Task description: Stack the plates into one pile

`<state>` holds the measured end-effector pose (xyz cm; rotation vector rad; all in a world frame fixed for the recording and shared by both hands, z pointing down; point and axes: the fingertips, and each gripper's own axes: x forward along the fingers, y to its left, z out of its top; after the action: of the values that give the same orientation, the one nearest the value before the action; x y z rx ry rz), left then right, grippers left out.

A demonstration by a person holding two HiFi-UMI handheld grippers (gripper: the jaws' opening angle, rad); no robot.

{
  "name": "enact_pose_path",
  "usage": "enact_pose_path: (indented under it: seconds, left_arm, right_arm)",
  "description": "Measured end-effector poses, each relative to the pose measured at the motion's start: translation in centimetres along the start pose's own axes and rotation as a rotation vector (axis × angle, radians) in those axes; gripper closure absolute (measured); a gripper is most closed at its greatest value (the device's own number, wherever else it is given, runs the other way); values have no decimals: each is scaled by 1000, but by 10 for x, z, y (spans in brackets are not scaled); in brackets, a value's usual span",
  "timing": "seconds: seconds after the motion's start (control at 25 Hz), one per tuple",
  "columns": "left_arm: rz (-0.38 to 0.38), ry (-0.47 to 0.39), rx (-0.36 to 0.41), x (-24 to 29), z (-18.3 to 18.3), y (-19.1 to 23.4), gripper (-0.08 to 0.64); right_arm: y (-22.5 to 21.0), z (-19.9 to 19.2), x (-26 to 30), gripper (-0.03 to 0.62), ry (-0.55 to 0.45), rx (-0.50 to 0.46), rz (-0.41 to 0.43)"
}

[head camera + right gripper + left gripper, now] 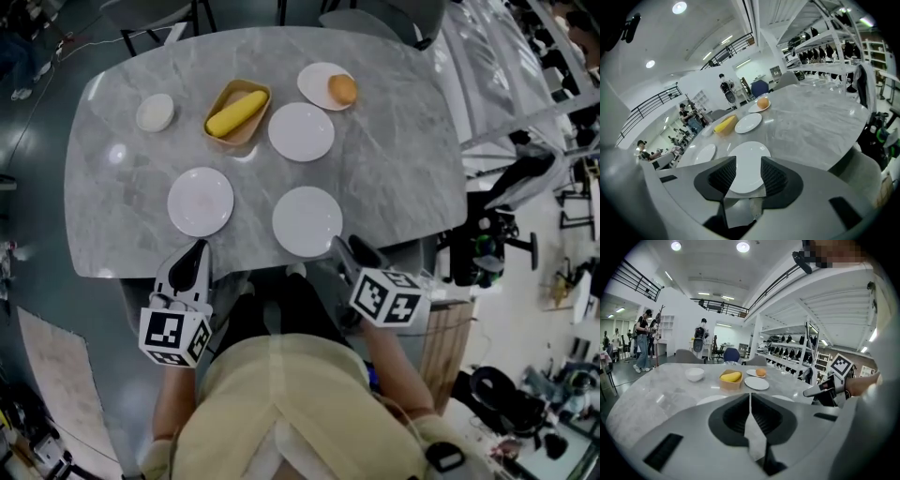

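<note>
Right tongs (342,246) spread, left tongs (197,249) pressed together; we should pinch the near-edge white round plate (307,220) squarely by its rim.

Smooth, glossy white plates (307,221) lie on a polished grey marble-look table (403,141).

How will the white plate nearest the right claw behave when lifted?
The plate looks rigid and glossy, so it may slip in a rim grip. It lies flat on the table, so catching its edge is probably awkward.
</note>
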<state>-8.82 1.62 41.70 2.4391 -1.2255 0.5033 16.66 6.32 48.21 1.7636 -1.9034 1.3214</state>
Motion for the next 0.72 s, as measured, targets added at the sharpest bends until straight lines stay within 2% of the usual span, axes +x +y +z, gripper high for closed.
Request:
enact_pose_path:
  seconds: [0.4, 0.56, 0.72]
  left_arm:
    - [71, 20, -17, 31, -2, -12, 563]
    - [82, 34, -32, 41, -7, -15, 563]
    - [88, 45, -37, 47, -8, -22, 563]
  right_arm:
    - [-23, 7, 35, 448, 144, 1, 76]
    - [-23, 12, 46, 448, 195, -28, 104]
    - [-28, -2, 55, 448, 241, 17, 135]
